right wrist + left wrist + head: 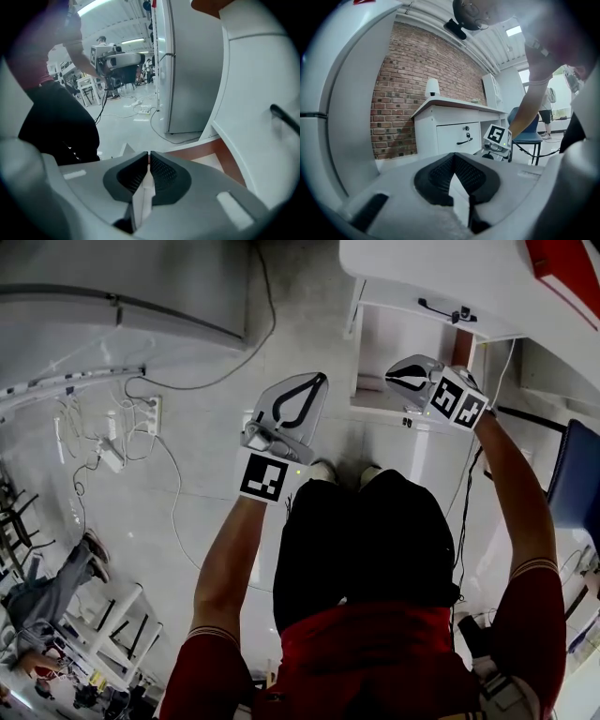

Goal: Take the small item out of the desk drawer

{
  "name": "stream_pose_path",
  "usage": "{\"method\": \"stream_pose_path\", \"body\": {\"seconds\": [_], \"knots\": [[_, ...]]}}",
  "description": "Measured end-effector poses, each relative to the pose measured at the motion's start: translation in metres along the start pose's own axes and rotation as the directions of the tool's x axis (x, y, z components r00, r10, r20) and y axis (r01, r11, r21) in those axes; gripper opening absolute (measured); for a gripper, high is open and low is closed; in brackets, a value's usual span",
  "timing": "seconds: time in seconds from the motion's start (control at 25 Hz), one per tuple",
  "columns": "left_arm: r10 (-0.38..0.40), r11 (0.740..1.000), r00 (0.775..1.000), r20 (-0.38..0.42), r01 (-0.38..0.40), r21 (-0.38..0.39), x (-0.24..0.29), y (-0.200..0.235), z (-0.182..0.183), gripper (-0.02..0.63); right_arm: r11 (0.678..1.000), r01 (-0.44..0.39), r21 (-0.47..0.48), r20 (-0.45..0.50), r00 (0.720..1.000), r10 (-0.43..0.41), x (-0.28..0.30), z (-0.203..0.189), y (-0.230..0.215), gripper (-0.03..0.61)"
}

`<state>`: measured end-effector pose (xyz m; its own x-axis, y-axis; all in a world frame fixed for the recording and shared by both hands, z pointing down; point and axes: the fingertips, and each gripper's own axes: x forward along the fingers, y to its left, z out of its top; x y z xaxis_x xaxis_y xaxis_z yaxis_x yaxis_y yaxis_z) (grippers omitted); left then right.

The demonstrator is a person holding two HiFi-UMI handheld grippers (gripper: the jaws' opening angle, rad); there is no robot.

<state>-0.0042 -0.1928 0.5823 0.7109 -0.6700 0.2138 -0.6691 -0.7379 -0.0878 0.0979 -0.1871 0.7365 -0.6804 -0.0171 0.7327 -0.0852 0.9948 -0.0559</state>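
Note:
The white desk (422, 268) stands ahead on the right, and its drawer front (457, 138) with a black handle (465, 140) sits flush and closed. No small item shows in any view. My left gripper (322, 379) hovers above the floor, left of the desk, shut with nothing between its jaws (452, 155). My right gripper (390, 379) hangs just in front of the desk and below the handle (442, 308). Its ribbed pads stand a thin slit apart with nothing between them (148, 154). The handle (284, 115) is at that view's right edge.
A grey metal cabinet (122, 306) stands at the back left. A power strip (112, 454) and cables lie on the floor. At the right edge is a blue chair (574, 474). White stools (112, 615) and a seated person (47, 592) are at the lower left. A brick wall (408, 93) rises behind the desk.

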Motion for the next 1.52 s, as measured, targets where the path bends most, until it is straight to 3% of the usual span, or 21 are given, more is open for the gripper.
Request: {"method": "stream_pose_path", "body": {"seconds": [0.52,0.8,1.24,1.52], "knots": [[-0.013,1.0,1.0,-0.018,0.013,-0.006,0.019,0.007,-0.066,0.003,0.989,-0.145,0.015,-0.138,0.98,0.145,0.083,-0.068,-0.002,0.089],[-0.014,1.0,0.999,-0.035,0.014,-0.016,0.021,0.01,-0.087,0.003,0.978,-0.208,0.03,-0.21,0.955,0.21,0.113,-0.092,0.0,0.137],[-0.017,1.0,0.999,-0.051,0.016,-0.012,0.02,0.014,-0.092,0.003,0.97,-0.226,0.09,-0.281,0.929,0.242,0.139,-0.12,0.003,0.16],[-0.025,0.999,0.998,-0.061,0.023,-0.024,0.024,0.015,-0.091,0.003,0.976,-0.213,0.046,-0.311,0.925,0.216,0.142,-0.124,0.002,0.121]]}}
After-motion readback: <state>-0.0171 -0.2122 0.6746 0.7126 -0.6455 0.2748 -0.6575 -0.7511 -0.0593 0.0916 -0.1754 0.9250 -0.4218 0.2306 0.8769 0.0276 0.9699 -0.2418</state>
